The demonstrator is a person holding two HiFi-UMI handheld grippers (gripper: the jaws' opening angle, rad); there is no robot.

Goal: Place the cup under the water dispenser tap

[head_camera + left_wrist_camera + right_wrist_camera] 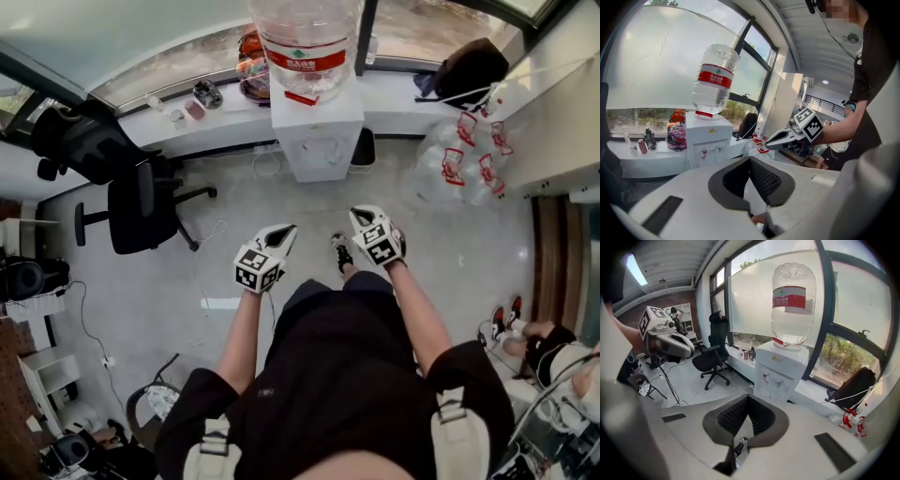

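Observation:
A white water dispenser (314, 131) with a large clear bottle (305, 42) on top stands against the window sill straight ahead. Its two small taps (704, 152) show on the front, also in the right gripper view (771, 378). My left gripper (286, 230) and right gripper (361, 214) are held side by side over the floor, well short of the dispenser and pointing at it. Both are shut with nothing between the jaws. Small items (194, 110) stand on the sill to the dispenser's left; I cannot make out a cup among them.
A black office chair (141, 202) stands at the left. A black bag (469, 66) lies on the sill at the right, with clear bottles with red handles (469, 150) below it. Cables lie on the floor. Another person's legs (525, 328) show at the right edge.

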